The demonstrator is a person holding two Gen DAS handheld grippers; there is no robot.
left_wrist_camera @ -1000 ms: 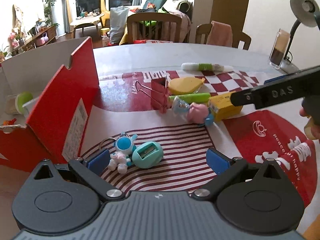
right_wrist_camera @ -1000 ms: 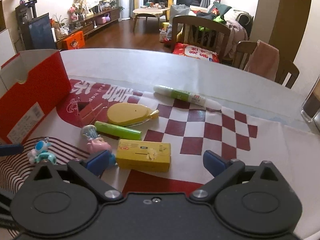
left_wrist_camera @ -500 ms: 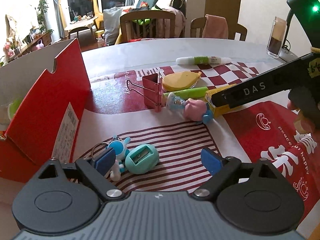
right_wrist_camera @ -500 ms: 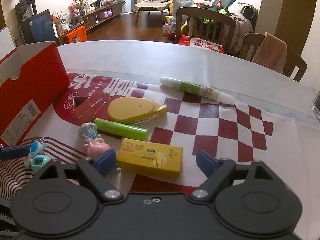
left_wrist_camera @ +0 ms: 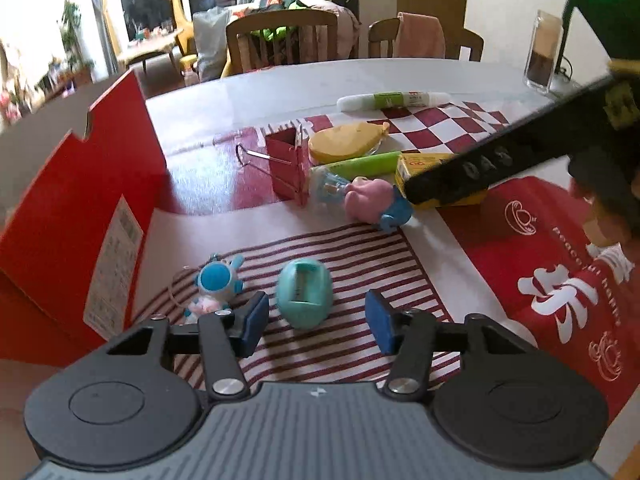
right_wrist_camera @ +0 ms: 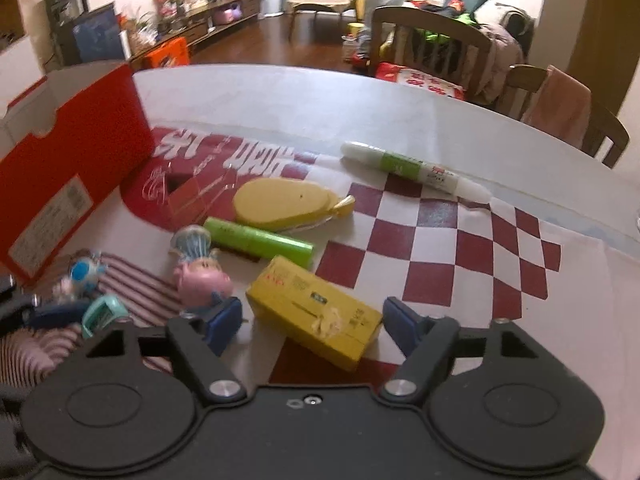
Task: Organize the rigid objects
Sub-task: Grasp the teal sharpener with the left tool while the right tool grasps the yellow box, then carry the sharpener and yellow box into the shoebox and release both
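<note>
A teal pencil sharpener (left_wrist_camera: 305, 294) lies on the striped mat between the blue pads of my left gripper (left_wrist_camera: 316, 328). Its jaws are closing, with a gap still showing on each side. A yellow box (right_wrist_camera: 316, 312) lies slantwise between the pads of my right gripper (right_wrist_camera: 314, 326). Those jaws are closing too, and the pads stand right at the box's two ends. The right gripper's black finger (left_wrist_camera: 472, 168) crosses the yellow box (left_wrist_camera: 420, 162) in the left wrist view. An open red cardboard box (left_wrist_camera: 80, 208) (right_wrist_camera: 76, 160) stands to the left.
On the mat lie a blue astronaut keychain (left_wrist_camera: 218, 280), a pink pig toy (right_wrist_camera: 202, 280), a green tube (right_wrist_camera: 260, 238), a yellow oval case (right_wrist_camera: 280, 200), a red binder clip (left_wrist_camera: 286, 168) and a glue pen (right_wrist_camera: 412, 168). A glass (left_wrist_camera: 542, 52) stands far right, with chairs behind the table.
Both pairs of jaws have narrowed. The left pad has come in between the keychain and the sharpener. The yellow box has turned slantwise between the right pads.
</note>
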